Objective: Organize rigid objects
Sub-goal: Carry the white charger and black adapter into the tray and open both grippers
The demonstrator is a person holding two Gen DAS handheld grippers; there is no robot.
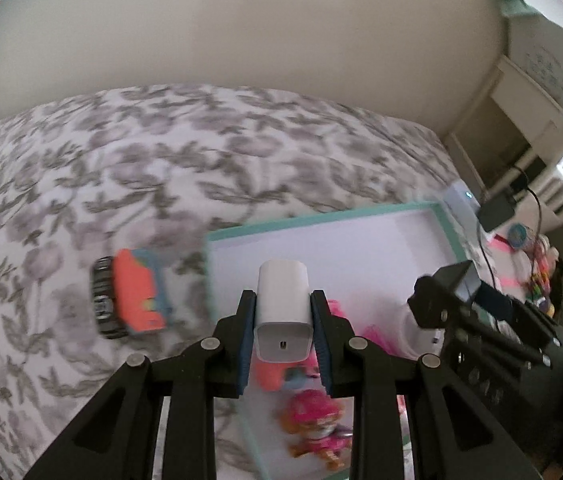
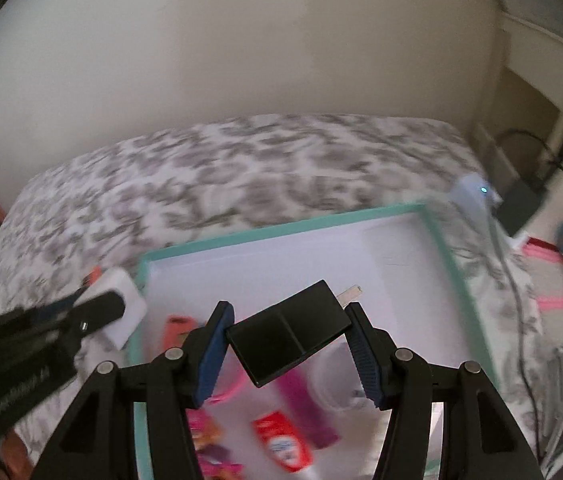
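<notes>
Left gripper (image 1: 282,326) clamping a white charger block (image 1: 282,312) between its blue pads (image 1: 243,350), port end facing the camera. Hanging over the near left corner of the teal-rimmed box (image 1: 321,218), above a pink toy figure (image 1: 317,428) lying inside. Just outside the box's left wall, an orange toy vehicle (image 1: 137,300) with a black wheel lying on the floral bedspread (image 1: 121,152).

Right gripper (image 2: 289,346) pinching a black adapter (image 2: 289,338), tilted cornerwise between the pads, metal prongs (image 2: 351,294) sticking out at its far end. Holding over the middle of the same box (image 2: 281,226), above a pink strip (image 2: 309,412) and a red-and-white packet (image 2: 283,442) on the white floor. Beyond the box's far right corner, a white device (image 2: 473,192) showing a small blue light.
</notes>
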